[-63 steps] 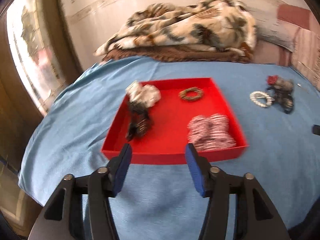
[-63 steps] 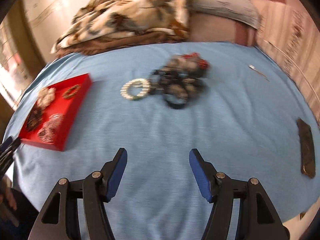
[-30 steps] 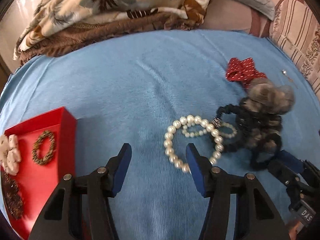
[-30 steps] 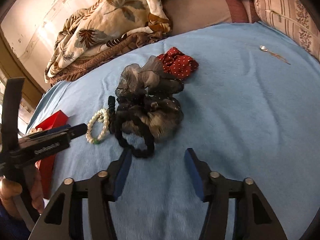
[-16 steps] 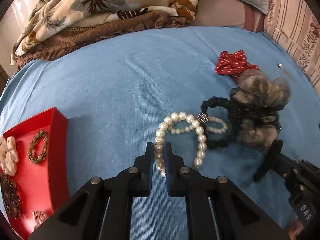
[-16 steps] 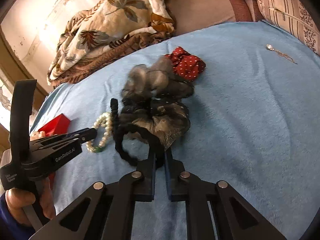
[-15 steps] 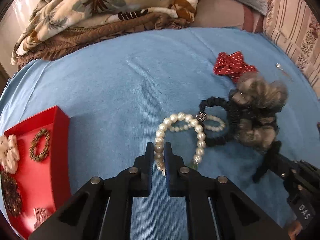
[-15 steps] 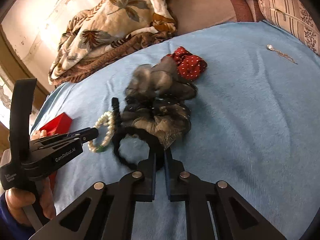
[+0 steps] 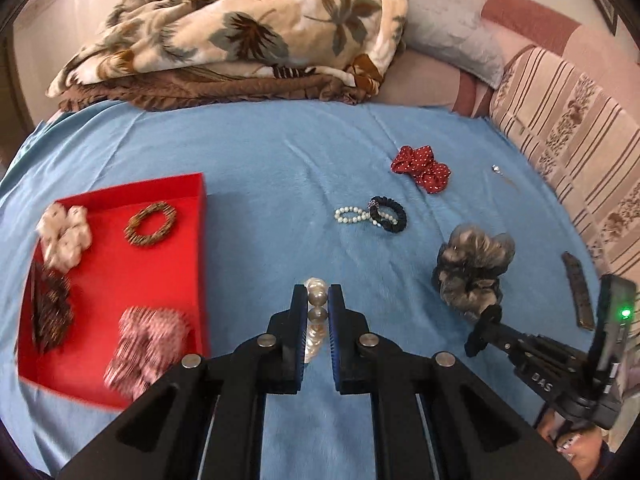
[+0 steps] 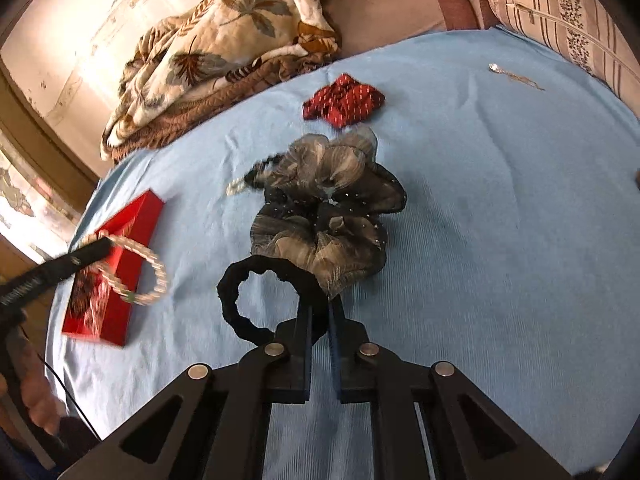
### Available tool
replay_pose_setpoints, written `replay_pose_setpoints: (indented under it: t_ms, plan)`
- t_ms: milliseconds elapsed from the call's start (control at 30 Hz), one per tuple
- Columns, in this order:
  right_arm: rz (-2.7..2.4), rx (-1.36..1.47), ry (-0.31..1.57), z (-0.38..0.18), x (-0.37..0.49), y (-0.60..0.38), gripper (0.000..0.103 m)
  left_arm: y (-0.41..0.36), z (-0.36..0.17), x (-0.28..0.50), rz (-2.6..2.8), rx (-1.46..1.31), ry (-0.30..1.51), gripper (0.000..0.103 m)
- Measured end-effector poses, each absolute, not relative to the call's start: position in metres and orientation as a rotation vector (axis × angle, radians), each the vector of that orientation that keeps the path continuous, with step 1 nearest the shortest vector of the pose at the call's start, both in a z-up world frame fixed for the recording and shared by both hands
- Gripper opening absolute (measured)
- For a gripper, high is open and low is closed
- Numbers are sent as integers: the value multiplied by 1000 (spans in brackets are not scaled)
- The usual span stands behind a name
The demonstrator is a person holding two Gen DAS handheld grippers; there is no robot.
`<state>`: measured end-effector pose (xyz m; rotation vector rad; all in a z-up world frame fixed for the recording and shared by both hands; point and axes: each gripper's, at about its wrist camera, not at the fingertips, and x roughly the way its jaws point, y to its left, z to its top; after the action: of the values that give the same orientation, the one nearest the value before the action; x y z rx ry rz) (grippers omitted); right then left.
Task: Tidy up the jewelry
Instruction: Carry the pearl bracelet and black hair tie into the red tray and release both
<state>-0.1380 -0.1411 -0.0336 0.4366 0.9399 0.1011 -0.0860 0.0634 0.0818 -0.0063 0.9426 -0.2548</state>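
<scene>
My left gripper (image 9: 318, 294) is shut on a large pearl bracelet (image 9: 315, 304), lifted above the blue sheet just right of the red tray (image 9: 192, 240); the bracelet hangs as a loop in the right wrist view (image 10: 140, 276). My right gripper (image 10: 320, 308) is shut on a black hair band (image 10: 256, 300) with a grey organza scrunchie (image 10: 332, 208) hanging against it; the scrunchie also shows in the left wrist view (image 9: 472, 272). A small pearl bracelet (image 9: 352, 215), a black scrunchie (image 9: 390, 214) and a red dotted scrunchie (image 9: 420, 168) lie on the sheet.
The tray holds a white scrunchie (image 9: 64, 236), a brown bead ring (image 9: 151, 224), a dark piece (image 9: 50, 312) and a pink-striped scrunchie (image 9: 148, 344). A folded floral blanket (image 9: 240, 32) lies behind, striped cushions (image 9: 568, 128) at right. A dark flat object (image 9: 576, 288) lies near the right edge.
Both grippers have lifted with their loads. The left one has carried the large pearl bracelet back toward the tray; the grey scrunchie has come away from the small bracelet and black scrunchie.
</scene>
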Motion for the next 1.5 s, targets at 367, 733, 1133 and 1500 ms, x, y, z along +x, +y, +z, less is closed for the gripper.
replay_pose_setpoints:
  t_ms: [367,733,1133,1500]
  plan:
    - [-1,410,963,-41,-159,-142,15,91,85,-132,-253,-31,921,10]
    - [104,356,921,-16,-187,-122,10,122,93,-152,-219,-47,886,10]
    - [283,293,910,25,-151,-44,10,203,110,-124,-136,-137,838,10]
    - [452,164,922,49,-90,67,10,292,76,-62,-45,-265,892,10]
